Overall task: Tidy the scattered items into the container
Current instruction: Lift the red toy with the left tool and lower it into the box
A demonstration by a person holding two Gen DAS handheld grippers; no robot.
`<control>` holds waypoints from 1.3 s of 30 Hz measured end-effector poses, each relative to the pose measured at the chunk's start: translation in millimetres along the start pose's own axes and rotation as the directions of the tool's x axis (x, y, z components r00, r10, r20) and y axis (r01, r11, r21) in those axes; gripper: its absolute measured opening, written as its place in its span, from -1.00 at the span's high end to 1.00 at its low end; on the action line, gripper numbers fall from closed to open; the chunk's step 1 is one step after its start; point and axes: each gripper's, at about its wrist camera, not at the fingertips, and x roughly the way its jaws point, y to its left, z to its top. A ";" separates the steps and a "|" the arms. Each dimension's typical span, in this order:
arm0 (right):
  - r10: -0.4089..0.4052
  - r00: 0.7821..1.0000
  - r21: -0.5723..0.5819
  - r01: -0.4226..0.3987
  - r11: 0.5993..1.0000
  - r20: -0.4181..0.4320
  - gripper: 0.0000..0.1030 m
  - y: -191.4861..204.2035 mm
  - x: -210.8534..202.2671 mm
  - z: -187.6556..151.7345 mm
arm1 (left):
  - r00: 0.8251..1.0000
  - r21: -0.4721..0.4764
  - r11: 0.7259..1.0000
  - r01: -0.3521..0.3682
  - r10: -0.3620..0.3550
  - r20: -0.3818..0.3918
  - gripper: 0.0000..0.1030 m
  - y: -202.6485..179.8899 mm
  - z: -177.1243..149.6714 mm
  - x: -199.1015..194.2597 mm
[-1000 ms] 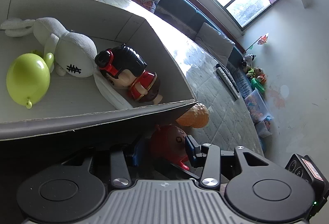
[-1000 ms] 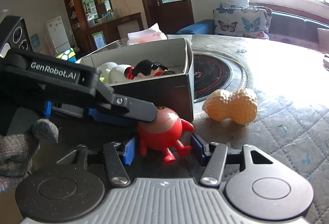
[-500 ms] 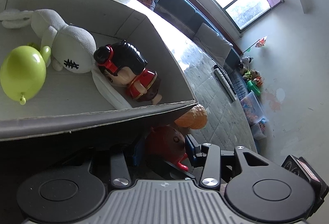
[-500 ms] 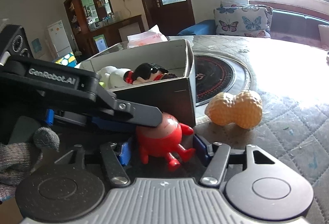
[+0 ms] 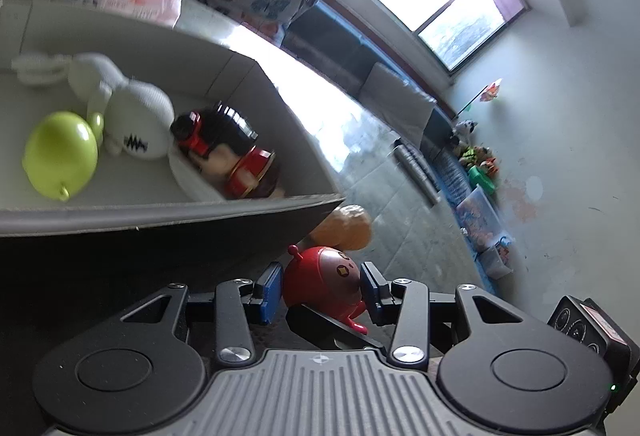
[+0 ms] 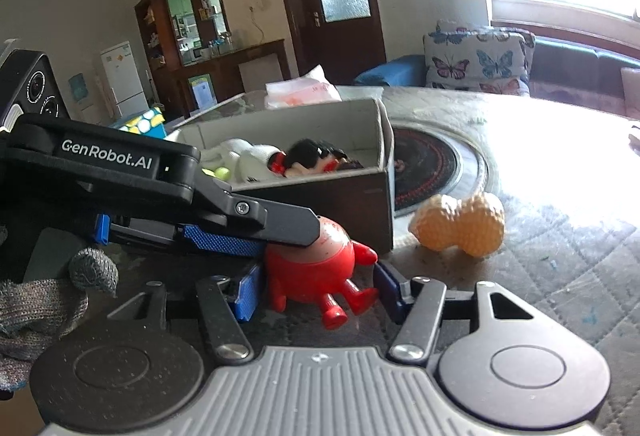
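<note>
Nearest, the left gripper (image 5: 322, 288) has its blue pads (image 5: 269, 292) pressed against both sides of a round red toy figure (image 5: 326, 282), clamped on it just outside the near right corner of the cardboard box (image 5: 168, 212). In the right wrist view the right gripper (image 6: 316, 286) brackets the same red toy figure (image 6: 316, 264); its left pad touches the toy's flank, its right pad stands a little clear of the toy's arm, so whether it grips cannot be told. The left gripper (image 6: 256, 228) reaches in from the left there, lying over the toy's head, beside a gloved finger (image 6: 90, 272). Just beyond the toy, off the box's near right corner, a knobbly orange peanut-shaped toy (image 6: 460, 228) lies on the quilted table cover (image 6: 560, 256). Inside the box lie a green lemon-shaped toy (image 5: 60, 156) toward the left, a white plush animal (image 5: 132, 116) touching it, and a black-haired doll in red (image 5: 228, 152) against the right wall. Behind the box's far edge sits a pink-printed plastic pack (image 6: 304, 92), and a butterfly cushion (image 6: 476, 62) lies beyond the table.
</note>
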 end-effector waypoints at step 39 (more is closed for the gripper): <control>0.168 0.963 -0.100 -0.192 0.976 -0.210 -0.14 40.3 120.0 84.1 | 0.984 -0.144 0.977 -0.157 0.167 0.067 0.16 77.1 66.0 -23.5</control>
